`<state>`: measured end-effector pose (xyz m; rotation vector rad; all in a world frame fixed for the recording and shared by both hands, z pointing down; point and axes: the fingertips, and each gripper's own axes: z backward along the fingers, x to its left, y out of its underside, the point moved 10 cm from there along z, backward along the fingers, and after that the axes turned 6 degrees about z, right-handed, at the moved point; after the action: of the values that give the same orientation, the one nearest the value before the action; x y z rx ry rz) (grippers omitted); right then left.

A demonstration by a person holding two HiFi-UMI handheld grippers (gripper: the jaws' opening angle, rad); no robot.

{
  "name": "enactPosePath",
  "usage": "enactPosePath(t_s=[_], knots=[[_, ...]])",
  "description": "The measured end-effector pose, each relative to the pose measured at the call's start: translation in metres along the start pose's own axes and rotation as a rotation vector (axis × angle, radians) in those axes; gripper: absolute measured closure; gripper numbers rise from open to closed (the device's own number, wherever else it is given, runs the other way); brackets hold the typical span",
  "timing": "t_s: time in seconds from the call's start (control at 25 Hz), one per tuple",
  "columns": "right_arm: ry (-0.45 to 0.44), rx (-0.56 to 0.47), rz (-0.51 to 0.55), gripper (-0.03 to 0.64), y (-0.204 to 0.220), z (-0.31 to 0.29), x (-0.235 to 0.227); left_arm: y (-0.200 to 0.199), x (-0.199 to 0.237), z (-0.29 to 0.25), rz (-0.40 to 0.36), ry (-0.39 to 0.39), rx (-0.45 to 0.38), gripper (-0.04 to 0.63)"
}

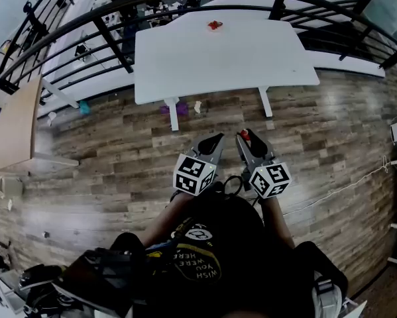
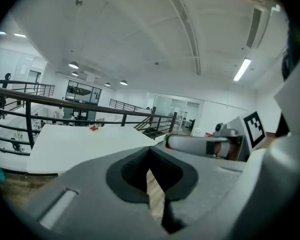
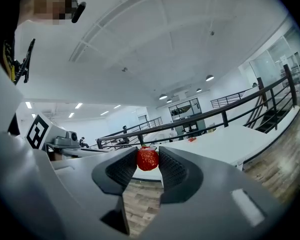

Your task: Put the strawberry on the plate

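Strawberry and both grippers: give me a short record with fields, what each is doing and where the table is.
strawberry: pinched between the right gripper's pads, in the air
right gripper: shut on the strawberry, over the wood floor
left gripper: jaws together, nothing between them
table: white, ahead of both grippers, not yet reached
red item: near the table's far edge, too small to identify
plate: not made out

White table [image 1: 218, 58] stands on a wood-plank floor [image 1: 105, 151], top surface level and bare apart from one small red object [image 1: 215, 24] resting near its far edge; the object is too small to identify. On the floor beside the table legs lie a purple item [image 1: 165, 110] and, further left, a teal item [image 1: 84, 108].
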<state>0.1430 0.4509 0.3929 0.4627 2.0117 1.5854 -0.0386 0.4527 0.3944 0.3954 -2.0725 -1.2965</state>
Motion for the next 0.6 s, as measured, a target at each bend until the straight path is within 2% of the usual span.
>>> enactPosePath(t_s=[0.24,0.6], knots=[[-0.054,-0.029,-0.047,0.48,0.002,-0.008,0.004,0.001,0.006,0.005,0.005,0.007,0.001,0.592],[-0.047,-0.041,-0.048,0.48,0.001,-0.034,0.021,-0.004,0.033,0.016,-0.001,0.025,0.0,0.592]])
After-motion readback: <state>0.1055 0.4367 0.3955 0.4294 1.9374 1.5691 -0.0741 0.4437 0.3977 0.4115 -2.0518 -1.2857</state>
